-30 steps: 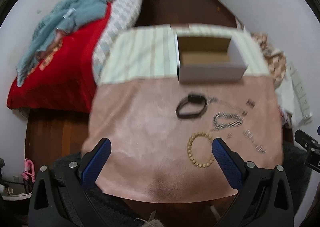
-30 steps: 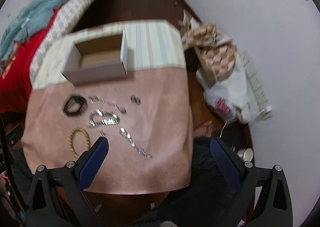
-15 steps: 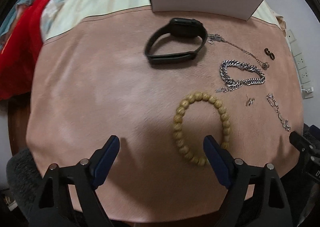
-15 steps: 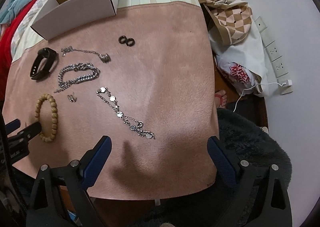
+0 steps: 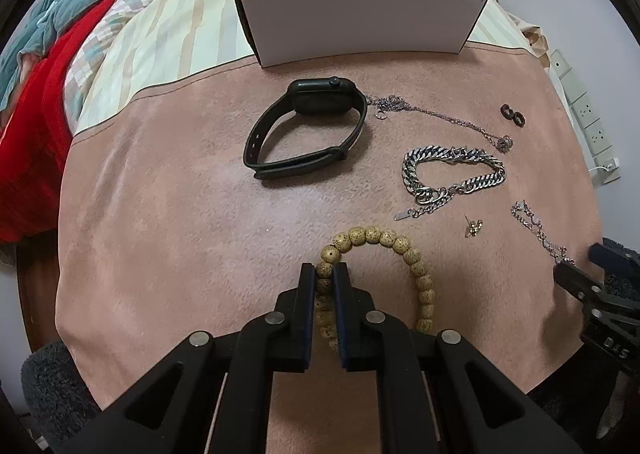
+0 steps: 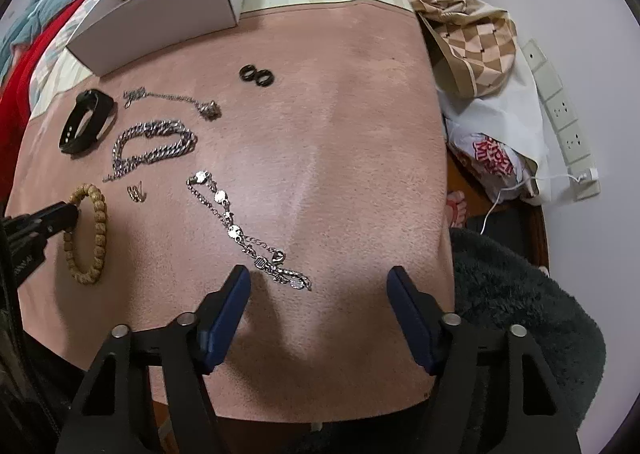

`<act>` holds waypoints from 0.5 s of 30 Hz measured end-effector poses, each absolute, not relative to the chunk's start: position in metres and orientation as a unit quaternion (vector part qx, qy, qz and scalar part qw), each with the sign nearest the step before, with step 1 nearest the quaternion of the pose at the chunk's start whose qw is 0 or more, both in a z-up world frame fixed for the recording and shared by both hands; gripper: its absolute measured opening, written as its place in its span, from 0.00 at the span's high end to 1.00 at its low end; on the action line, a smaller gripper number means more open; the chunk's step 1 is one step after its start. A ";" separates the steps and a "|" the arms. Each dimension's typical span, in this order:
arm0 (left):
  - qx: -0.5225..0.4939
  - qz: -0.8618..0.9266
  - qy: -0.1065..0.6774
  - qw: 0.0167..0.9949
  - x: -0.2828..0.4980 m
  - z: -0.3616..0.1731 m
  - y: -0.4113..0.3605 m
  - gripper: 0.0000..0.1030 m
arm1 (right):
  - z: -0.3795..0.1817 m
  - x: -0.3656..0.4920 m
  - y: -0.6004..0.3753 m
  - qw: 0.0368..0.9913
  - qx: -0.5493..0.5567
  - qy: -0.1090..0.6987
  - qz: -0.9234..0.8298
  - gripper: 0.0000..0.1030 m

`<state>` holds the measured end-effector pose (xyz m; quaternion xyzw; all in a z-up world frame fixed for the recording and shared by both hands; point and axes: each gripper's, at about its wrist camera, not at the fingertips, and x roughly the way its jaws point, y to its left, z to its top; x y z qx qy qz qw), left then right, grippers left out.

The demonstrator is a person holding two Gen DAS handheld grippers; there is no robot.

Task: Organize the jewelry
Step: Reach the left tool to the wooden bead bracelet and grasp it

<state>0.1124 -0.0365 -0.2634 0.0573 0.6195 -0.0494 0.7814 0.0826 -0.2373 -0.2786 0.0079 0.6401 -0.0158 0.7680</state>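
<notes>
My left gripper (image 5: pixel 325 274) is shut on the left side of a tan wooden bead bracelet (image 5: pixel 400 246), which lies on the pink cloth (image 5: pixel 160 213); it also shows in the right wrist view (image 6: pixel 94 230). My right gripper (image 6: pixel 320 286) is open, low over the near end of a thin silver disc chain (image 6: pixel 240 230). Beyond lie a black smartwatch (image 5: pixel 308 125), a thick silver link bracelet (image 5: pixel 452 173), a thin chain (image 5: pixel 440 117), a small earring (image 5: pixel 474 228) and two black rings (image 5: pixel 512 113). An open white box (image 5: pixel 360 13) stands at the back.
The table's far part has a striped cloth (image 5: pixel 160 45). A bed with red and teal bedding (image 5: pixel 48 53) is to the left. Bags (image 6: pixel 480 53) and a power strip (image 6: pixel 560 113) lie to the right. A dark fluffy rug (image 6: pixel 520 294) lies below the table's near edge.
Both grippers came down close to the table. My left gripper moved onto the bead bracelet and closed on it. My right gripper moved over the disc chain and narrowed somewhat.
</notes>
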 end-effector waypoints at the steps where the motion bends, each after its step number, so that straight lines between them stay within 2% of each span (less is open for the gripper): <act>1: 0.056 -0.049 0.619 0.782 0.111 -0.261 -0.034 0.94 | -0.278 0.082 -0.235 0.774 0.004 0.633 -0.015 0.41; 3: 0.052 -0.050 0.618 0.783 0.112 -0.258 -0.031 0.94 | -0.275 0.079 -0.230 0.786 -0.004 0.618 -0.006 0.52; 4: 0.050 -0.051 0.617 0.783 0.112 -0.256 -0.032 0.94 | -0.273 0.079 -0.226 0.791 -0.007 0.611 -0.005 0.69; 5: 0.047 -0.052 0.616 0.785 0.109 -0.255 -0.028 0.94 | -0.271 0.078 -0.223 0.793 -0.011 0.609 -0.003 0.92; 9: 0.036 -0.058 0.610 0.790 0.109 -0.244 -0.020 0.94 | -0.271 0.079 -0.222 0.797 0.004 0.604 -0.003 0.97; 15: 0.020 -0.068 0.595 0.800 0.104 -0.219 -0.008 0.94 | -0.245 0.079 -0.233 0.813 0.056 0.580 0.003 0.98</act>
